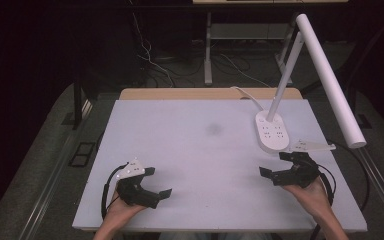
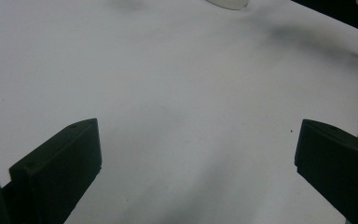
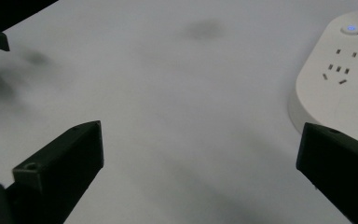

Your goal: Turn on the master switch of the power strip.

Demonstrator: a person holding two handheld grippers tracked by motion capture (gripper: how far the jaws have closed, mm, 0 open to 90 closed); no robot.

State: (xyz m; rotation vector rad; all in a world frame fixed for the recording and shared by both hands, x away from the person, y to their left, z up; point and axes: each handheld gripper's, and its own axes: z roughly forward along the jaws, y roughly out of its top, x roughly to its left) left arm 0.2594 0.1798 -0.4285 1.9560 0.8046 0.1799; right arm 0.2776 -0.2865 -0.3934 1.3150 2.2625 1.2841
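The right gripper [image 1: 276, 165] stood with jaws wide, holding nothing, just beside the white lamp base [image 1: 272, 131] at the table's [image 1: 190, 150] right side. The left gripper [image 1: 157, 182], equally wide, hovered well apart.

Lab-like workroom: white table [image 1: 200, 150], desk lamp [image 1: 325, 75], floor cables [image 1: 152, 62].

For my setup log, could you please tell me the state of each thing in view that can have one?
left gripper: jaws open, holding nothing, low over the table.
right gripper: jaws open, holding nothing, beside the lamp base.
desk lamp: upright, arm tilted down to the right.
lamp base: flat on the table, small blue light lit.
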